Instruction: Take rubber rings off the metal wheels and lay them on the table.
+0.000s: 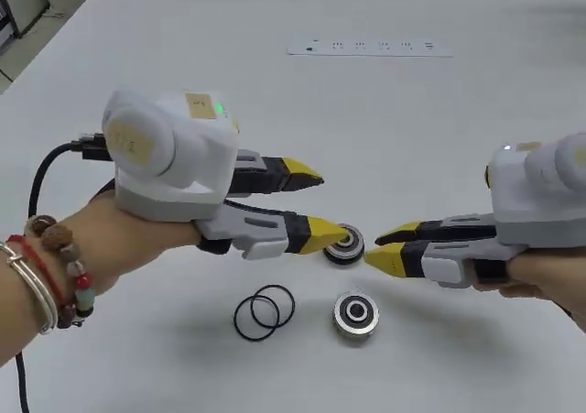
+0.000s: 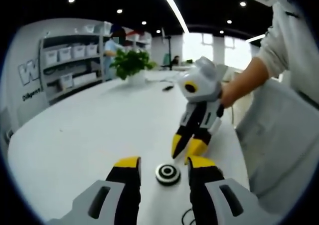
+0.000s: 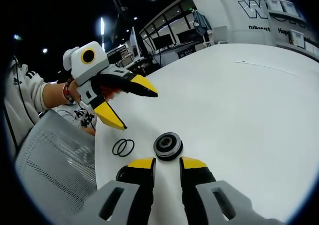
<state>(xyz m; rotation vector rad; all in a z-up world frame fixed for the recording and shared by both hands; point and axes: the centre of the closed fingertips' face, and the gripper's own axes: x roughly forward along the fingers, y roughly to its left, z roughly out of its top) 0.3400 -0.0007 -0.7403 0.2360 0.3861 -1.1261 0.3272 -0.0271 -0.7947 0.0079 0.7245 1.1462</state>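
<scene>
A metal wheel (image 1: 345, 244) with a dark rubber rim lies on the white table (image 1: 385, 120), between my two grippers. My left gripper (image 1: 322, 207) is open wide, its lower fingertip right beside the wheel. In the left gripper view the wheel (image 2: 168, 173) sits just ahead of the gap of that gripper (image 2: 164, 162). My right gripper (image 1: 389, 246) is open with a narrow gap and points at the wheel from the right. The right gripper view shows the wheel (image 3: 168, 145) just past that gripper (image 3: 168, 163). Two loose black rubber rings (image 1: 265, 310) lie overlapping on the table.
A second wheel (image 1: 355, 313) with a bare silver rim lies near the front, right of the rings. A flat white power strip (image 1: 371, 47) rests at the far side. A black cable (image 1: 41, 179) trails from the left gripper. In the right gripper view a mesh chair (image 3: 55, 165) stands by the table edge.
</scene>
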